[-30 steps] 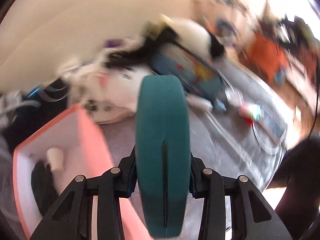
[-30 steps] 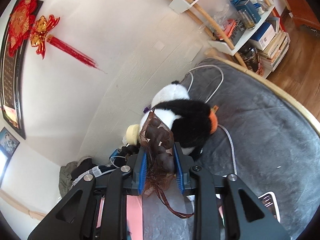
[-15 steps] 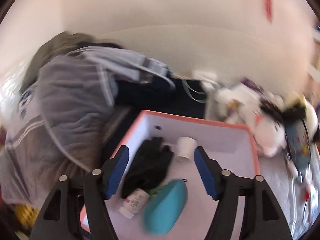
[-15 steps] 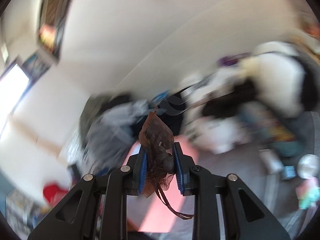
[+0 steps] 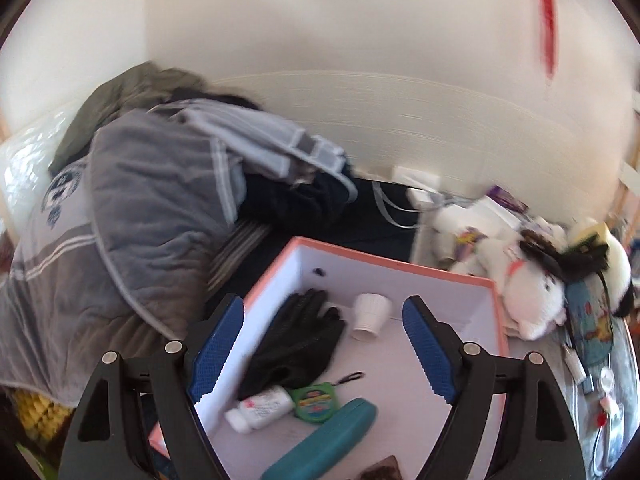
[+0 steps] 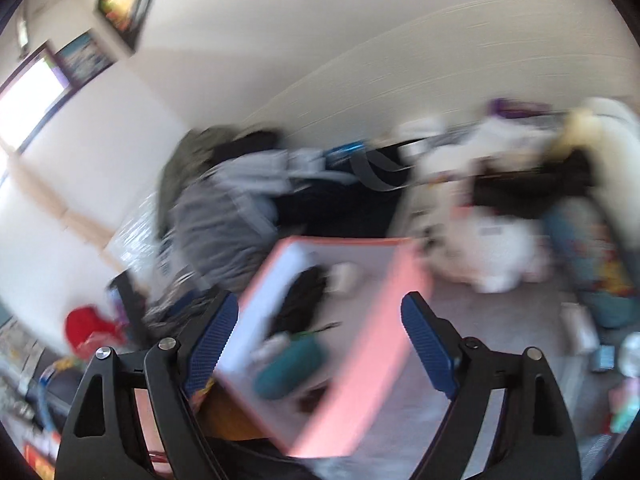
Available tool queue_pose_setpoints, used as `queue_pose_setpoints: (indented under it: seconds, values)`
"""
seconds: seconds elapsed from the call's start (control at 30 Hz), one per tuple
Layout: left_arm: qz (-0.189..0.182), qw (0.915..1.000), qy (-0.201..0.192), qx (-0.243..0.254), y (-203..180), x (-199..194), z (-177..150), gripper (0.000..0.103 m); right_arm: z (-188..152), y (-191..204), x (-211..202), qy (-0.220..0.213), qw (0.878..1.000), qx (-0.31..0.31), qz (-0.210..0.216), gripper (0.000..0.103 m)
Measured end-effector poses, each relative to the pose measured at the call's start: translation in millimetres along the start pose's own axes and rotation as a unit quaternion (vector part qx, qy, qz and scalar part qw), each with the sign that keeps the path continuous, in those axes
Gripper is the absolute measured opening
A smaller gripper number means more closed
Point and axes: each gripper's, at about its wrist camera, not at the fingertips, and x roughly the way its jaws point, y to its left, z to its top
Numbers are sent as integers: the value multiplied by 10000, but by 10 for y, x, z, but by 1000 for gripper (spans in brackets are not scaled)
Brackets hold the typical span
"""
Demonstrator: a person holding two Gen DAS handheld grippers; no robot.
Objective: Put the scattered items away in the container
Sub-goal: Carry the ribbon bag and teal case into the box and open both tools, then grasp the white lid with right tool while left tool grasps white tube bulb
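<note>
**Both tools opening above the container, with nothing between the pads**

The left tool (image 5: 324,352) hangs over the pink-rimmed container (image 5: 400,266), pointing down into it; its jaws are opening and nothing lies between the blue pads. The position suits a drop: whatever leaves the pads here falls inside the walls. On the white floor of the box lie a black glove (image 5: 298,344), an overturned white cup (image 5: 370,314), a small white bottle (image 5: 262,408), a round green tape measure (image 5: 316,403) and a teal case (image 5: 324,444). A brown corner shows at the lower edge of the left view, too cropped to identify.

The right tool (image 6: 320,344) stands over the near side of the same container (image 6: 360,360); its jaws too are opening and empty. The right view is heavily blurred, so little detail can be read there.

Outside the box, on the grey bed surface (image 5: 536,364), a white plush toy (image 5: 524,300) and small clutter remain, with heaped clothing (image 5: 140,208) to the left. By this evidence the tidying is only partly done.
</note>
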Motion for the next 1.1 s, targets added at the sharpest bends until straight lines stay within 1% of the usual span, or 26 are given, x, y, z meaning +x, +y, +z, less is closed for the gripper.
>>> queue_pose_setpoints:
  seconds: [0.07, 0.1, 0.13, 0.17, 0.2, 0.23, 0.3, 0.33, 0.4, 0.47, 0.5, 0.53, 0.6, 0.67, 0.7, 0.73, 0.8, 0.83, 0.87, 0.93, 0.97, 1.0, 1.03, 1.1]
  values:
    - [-186, 9992, -41, 353, -299, -25, -39, 82, 8, -469, -301, -237, 9978, 216, -577, 84]
    - [-249, 9982, -49, 542, -450, -33, -63, 82, -38, -806, -500, -348, 9935, 378, -1018, 84]
    - [-294, 9970, -46, 712, -591, -36, -81, 82, -91, -1049, -628, -385, 9890, 503, -1333, 84]
    - [-378, 9944, -20, 985, -805, -34, -130, 82, -160, -1374, -751, -358, 9814, 703, -1752, 81]
    - [-446, 9924, 15, 1150, -943, -24, -156, 82, -235, -1737, -837, -178, 9706, 1019, -2172, 77]
    - [-565, 9887, 79, 1385, -1152, -11, -215, 82, -289, -2007, -875, 23, 9622, 1302, -2393, 69]
    - [-789, 9823, 201, 1689, -1460, 16, -299, 82, -400, -2473, -901, 371, 9517, 1761, -2487, 68]
    - [-962, 9764, 277, 1911, -1667, 23, -370, 82, -452, -2603, -891, 548, 9482, 1895, -2491, 68]
    - [-1113, 9673, 346, 2251, -1974, 28, -482, 82, -590, -2805, -870, 758, 9435, 2050, -2490, 68]
    - [-1258, 9563, 428, 2604, -2292, 34, -621, 82, -653, -2917, -793, 963, 9387, 2134, -2531, 68]
    - [-1360, 9507, 496, 2741, -2451, 44, -699, 82, -672, -2965, -757, 918, 9414, 2102, -2471, 68]
    - [-1427, 9476, 554, 2802, -2544, 50, -749, 82, -692, -2972, -710, 879, 9435, 2086, -2420, 68]
    - [-1647, 9391, 799, 2909, -2798, 105, -895, 82, -719, -3094, -576, 1052, 9335, 2264, -2573, 68]
    - [-1795, 9349, 1037, 2879, -2968, 181, -991, 82, -686, -3156, -460, 980, 9353, 2151, -2635, 73]
    - [-1886, 9330, 1206, 2816, -3059, 240, -1037, 82, -681, -3181, -355, 1095, 9326, 2080, -2739, 76]
    - [-1971, 9316, 1370, 2730, -3133, 303, -1069, 82, -688, -3202, -255, 1295, 9267, 2048, -2873, 76]
    - [-2122, 9300, 1699, 2472, -3290, 438, -1130, 82, -725, -3212, -63, 1660, 9215, 1862, -2978, 70]
    - [-2192, 9304, 1888, 2253, -3358, 523, -1140, 82, -740, -3208, -3, 1787, 9173, 1778, -3084, 61]
    - [-2255, 9305, 2019, 2064, -3400, 582, -1150, 82, -745, -3202, 27, 1839, 9130, 1695, -3222, 61]
    - [-2429, 9290, 2301, 1582, -3495, 742, -1145, 82, -720, -3186, 17, 1772, 9134, 1627, -3285, 60]
    - [-2510, 9275, 2449, 1293, -3582, 845, -1135, 82, -701, -3190, -18, 1691, 9158, 1676, -3235, 60]
    - [-2540, 9264, 2543, 1119, -3653, 921, -1128, 82, -670, -3203, -97, 1534, 9202, 1811, -3114, 60]
    - [-2542, 9255, 2619, 1017, -3710, 981, -1136, 82, -643, -3209, -169, 1407, 9231, 1905, -3029, 60]
    - [-2484, 9225, 2819, 887, -3933, 1135, -1148, 82, -547, -3211, -395, 1013, 9308, 2093, -2819, 60]
